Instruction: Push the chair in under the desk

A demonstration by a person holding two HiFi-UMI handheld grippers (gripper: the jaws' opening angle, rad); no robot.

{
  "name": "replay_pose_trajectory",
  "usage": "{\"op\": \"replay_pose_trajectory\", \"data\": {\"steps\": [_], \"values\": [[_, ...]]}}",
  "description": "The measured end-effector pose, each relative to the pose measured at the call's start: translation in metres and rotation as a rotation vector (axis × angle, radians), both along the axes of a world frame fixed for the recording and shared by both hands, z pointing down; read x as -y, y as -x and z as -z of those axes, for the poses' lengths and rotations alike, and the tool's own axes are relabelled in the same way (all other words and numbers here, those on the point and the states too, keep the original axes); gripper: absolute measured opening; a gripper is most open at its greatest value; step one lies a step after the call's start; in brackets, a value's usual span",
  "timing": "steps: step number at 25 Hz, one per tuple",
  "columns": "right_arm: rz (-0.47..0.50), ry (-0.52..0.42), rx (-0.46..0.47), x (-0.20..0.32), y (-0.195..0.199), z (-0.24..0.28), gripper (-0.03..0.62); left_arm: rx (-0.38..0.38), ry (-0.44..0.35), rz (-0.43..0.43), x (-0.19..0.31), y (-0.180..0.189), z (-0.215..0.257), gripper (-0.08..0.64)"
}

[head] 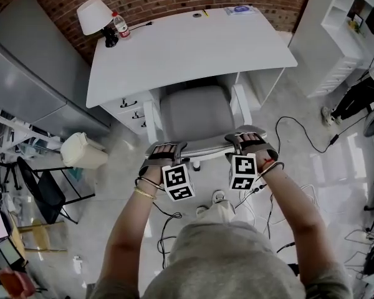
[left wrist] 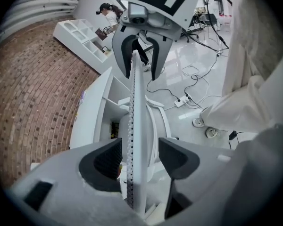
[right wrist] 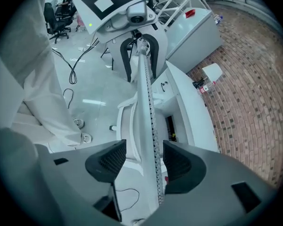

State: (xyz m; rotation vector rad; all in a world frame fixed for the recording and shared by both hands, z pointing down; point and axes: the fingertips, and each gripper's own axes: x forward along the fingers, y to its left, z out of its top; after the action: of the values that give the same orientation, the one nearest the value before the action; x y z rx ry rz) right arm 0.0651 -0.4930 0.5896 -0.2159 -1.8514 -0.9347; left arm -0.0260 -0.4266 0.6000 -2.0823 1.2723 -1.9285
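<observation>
- Grey cabinet [head: 31, 80]: well left of the chair [head: 196, 114], standing along the brick wall.
- White bin [head: 82, 150]: on the floor, left of the chair and apart from it.
- Lamp [head: 95, 14] and bottle [head: 121, 25]: side by side on the far left corner of the bench [head: 187, 48], beyond the chair and to its left.
- Drawer unit [head: 132, 111]: under the bench, just beside the chair's left arm.
- Bench: white, set against the brick wall. Its near edge overhangs the front of the chair's seat.
- Chair: grey seat, white arms. It stands in the knee opening, seat partly under the bench. The backrest [left wrist: 137, 126] is on the person's side, outside the bench's near edge.
- Left gripper [head: 165, 148]: at the left end of the backrest's top edge. Jaws stand apart, and the edge runs up between the pads. A clear gap shows at one pad; no clamping is seen.
- Right gripper [head: 249, 137]: at the right end of the same top edge. Jaws stand apart and the edge passes between the pads with space on both sides. Not clamped.
- Cables [head: 299, 129]: loose on the floor, right of the chair and behind it.
- White shelf unit [head: 349, 36]: well right of the chair, beside the bench's right end.
- Person [head: 361, 95]: at the far right of the head view, only partly visible, well apart from the chair.
</observation>
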Motion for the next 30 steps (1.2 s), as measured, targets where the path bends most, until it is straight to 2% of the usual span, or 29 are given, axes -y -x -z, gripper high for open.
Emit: {"op": "replay_pose_trajectory", "data": {"steps": [3, 6, 14, 19, 22, 23, 28, 30], "values": [[-0.019, -0.022, 0.031, -0.004, -0.007, 0.011, 0.206, 0.004, -0.035, -0.003, -0.003, -0.008, 0.01, 0.235], [-0.044, -0.029, 0.059, -0.007, -0.012, 0.022, 0.206, -0.022, -0.063, 0.004, -0.006, -0.017, 0.021, 0.235], [-0.138, -0.007, 0.165, -0.017, -0.018, 0.045, 0.206, -0.125, -0.15, 0.107, -0.017, -0.035, 0.047, 0.235], [-0.237, 0.127, 0.274, -0.038, -0.014, 0.063, 0.206, -0.295, -0.209, 0.222, -0.028, -0.043, 0.06, 0.228], [-0.268, 0.164, 0.334, -0.048, -0.011, 0.076, 0.202, -0.387, -0.25, 0.29, -0.033, -0.045, 0.069, 0.204], [-0.279, 0.17, 0.356, -0.05, -0.01, 0.081, 0.192, -0.411, -0.263, 0.311, -0.035, -0.046, 0.071, 0.195], [-0.364, 0.22, 0.497, -0.058, -0.014, 0.103, 0.055, -0.545, -0.35, 0.41, -0.042, -0.051, 0.088, 0.098], [-0.405, 0.27, 0.541, -0.063, -0.016, 0.109, 0.035, -0.615, -0.39, 0.45, -0.046, -0.055, 0.096, 0.058]]}}
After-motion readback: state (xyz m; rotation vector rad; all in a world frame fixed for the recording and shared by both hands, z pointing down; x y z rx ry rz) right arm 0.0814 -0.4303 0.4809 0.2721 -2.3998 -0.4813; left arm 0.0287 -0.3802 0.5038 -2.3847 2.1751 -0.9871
